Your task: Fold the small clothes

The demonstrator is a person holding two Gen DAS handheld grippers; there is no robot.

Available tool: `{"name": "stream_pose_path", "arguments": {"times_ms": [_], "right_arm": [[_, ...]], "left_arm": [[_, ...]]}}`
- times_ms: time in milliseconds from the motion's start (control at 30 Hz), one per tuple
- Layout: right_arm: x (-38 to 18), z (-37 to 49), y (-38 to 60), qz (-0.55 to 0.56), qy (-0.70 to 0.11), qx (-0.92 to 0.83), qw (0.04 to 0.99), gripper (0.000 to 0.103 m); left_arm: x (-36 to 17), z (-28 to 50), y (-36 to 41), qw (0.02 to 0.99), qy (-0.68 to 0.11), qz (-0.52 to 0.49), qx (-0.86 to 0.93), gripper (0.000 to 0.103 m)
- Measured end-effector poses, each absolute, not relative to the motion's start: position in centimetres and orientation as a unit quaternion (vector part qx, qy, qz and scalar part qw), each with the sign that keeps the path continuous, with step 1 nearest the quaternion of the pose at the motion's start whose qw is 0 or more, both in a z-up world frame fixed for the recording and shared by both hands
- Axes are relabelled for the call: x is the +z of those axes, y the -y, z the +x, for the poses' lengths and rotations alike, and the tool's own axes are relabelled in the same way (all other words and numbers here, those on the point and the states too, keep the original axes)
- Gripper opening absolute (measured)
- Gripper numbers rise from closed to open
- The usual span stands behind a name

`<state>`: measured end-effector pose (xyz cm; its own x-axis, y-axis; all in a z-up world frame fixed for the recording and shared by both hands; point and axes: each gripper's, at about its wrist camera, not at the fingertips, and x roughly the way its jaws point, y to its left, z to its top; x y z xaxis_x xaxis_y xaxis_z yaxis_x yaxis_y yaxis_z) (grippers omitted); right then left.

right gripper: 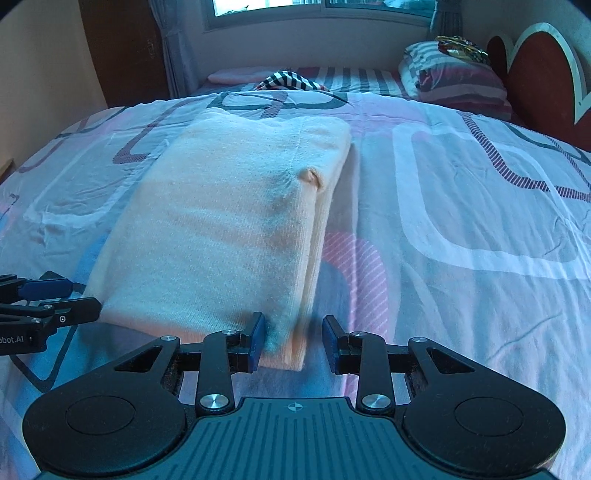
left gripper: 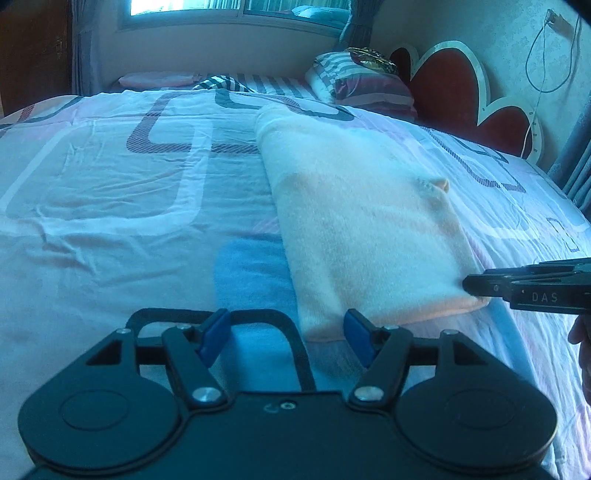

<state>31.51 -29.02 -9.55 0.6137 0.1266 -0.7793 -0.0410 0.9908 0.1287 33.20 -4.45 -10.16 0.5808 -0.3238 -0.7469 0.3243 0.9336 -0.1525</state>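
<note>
Now one folded garment (right gripper: 221, 236) lies between two grippers, left (left gripper: 286, 338) and right (right gripper: 293, 341), fingers apart, empty.

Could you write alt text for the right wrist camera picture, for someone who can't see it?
A folded peach knit garment lies on a bed's patterned sheet, its near corner between the open blue-padded fingers of the right gripper. The left gripper reaches in from the left edge beside the garment's near left corner. Striped pillows and a window lie beyond.
</note>
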Motion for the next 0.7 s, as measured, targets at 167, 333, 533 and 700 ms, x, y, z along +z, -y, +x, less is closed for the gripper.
{"name": "stream_pose_path", "arguments": {"times_ms": [167,333,533,700], "right_arm": [[-8.2,31.2,29.5,0.090,-0.418,0.049,0.902,0.032],[-7.7,31.6,31.0,0.147,-0.406,0.034,0.901,0.037],[-7.1,32.4,32.6,0.176,-0.395,0.044,0.901,0.063],[-6.9,35.0,35.1,0.249,-0.379,0.066,0.889,0.063]], "left_arm": [[-9.1,33.0,4.2,0.899,-0.405,0.019,-0.164,0.088],[-8.2,33.5,4.1,0.908,-0.390,0.033,-0.152,0.100],[-8.0,35.1,3.3,0.909,-0.390,0.033,-0.141,0.102],[-8.4,38.9,1.7,0.874,-0.436,-0.086,-0.199,0.093]]}}
